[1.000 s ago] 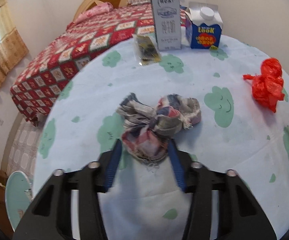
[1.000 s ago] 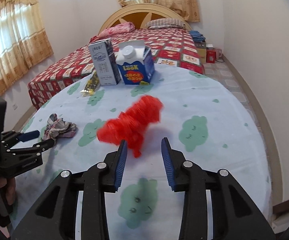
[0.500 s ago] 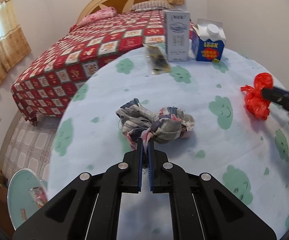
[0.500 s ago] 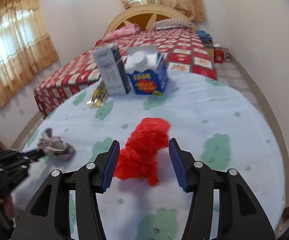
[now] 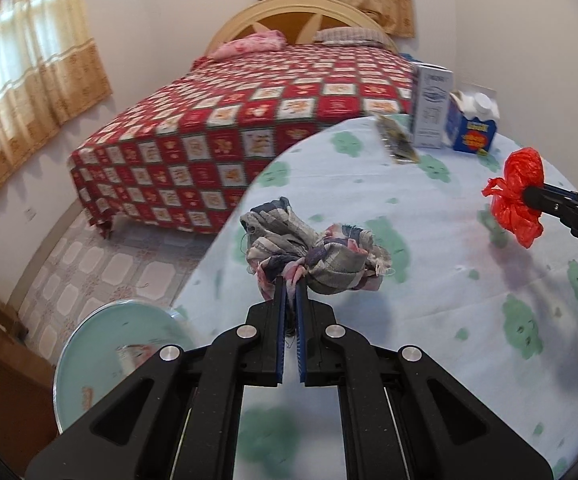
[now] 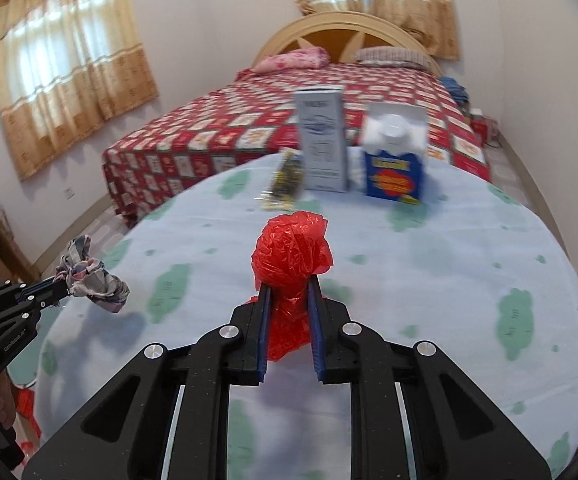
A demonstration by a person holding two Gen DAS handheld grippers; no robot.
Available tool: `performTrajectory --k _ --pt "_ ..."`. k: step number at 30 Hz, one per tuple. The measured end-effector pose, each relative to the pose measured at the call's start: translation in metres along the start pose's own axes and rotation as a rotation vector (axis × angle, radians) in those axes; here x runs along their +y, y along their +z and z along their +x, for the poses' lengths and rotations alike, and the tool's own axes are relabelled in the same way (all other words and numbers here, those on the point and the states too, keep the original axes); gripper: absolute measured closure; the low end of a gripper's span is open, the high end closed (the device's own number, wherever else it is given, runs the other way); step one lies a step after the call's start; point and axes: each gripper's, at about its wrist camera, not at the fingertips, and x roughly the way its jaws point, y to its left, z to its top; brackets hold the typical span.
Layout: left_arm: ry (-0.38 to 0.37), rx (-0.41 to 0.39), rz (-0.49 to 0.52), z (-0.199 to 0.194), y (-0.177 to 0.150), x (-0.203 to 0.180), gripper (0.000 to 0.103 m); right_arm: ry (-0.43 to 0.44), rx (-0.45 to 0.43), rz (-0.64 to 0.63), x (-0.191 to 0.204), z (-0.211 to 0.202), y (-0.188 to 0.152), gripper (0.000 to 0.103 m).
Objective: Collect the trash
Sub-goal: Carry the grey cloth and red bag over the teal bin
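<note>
My left gripper [image 5: 290,285] is shut on a crumpled plaid rag [image 5: 317,258] and holds it just above the table's left edge; the rag also shows in the right wrist view [image 6: 93,280]. My right gripper [image 6: 289,290] is shut on a crumpled red plastic bag [image 6: 291,258], lifted over the table's middle; the bag shows at the right of the left wrist view [image 5: 519,196]. A grey carton [image 6: 323,142], a blue and white carton [image 6: 395,160] and a yellow wrapper [image 6: 285,178] stand at the far edge.
The round table [image 6: 469,280] has a pale blue cloth with green cloud prints. A light green bin [image 5: 117,344] stands on the floor below its left edge. A bed [image 5: 249,112] with a red checked cover lies beyond.
My left gripper has shut on the rag and lifted it toward the table's left edge. My right gripper has shut on the red bag and raised it.
</note>
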Motion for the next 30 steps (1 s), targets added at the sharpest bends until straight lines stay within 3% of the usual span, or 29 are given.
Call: performTrajectory --k 13,30 --pt "0.112 0.003 -0.102 -0.026 -0.045 0.072 0.099 0.082 -0.012 -0.091 0.075 0.007 -0.008 0.085" --pt "0.17 0.027 -0.141 -0.031 -0.064 0.113 0.099 0.123 -0.022 -0.195 0.131 0.01 -0.012 0.085"
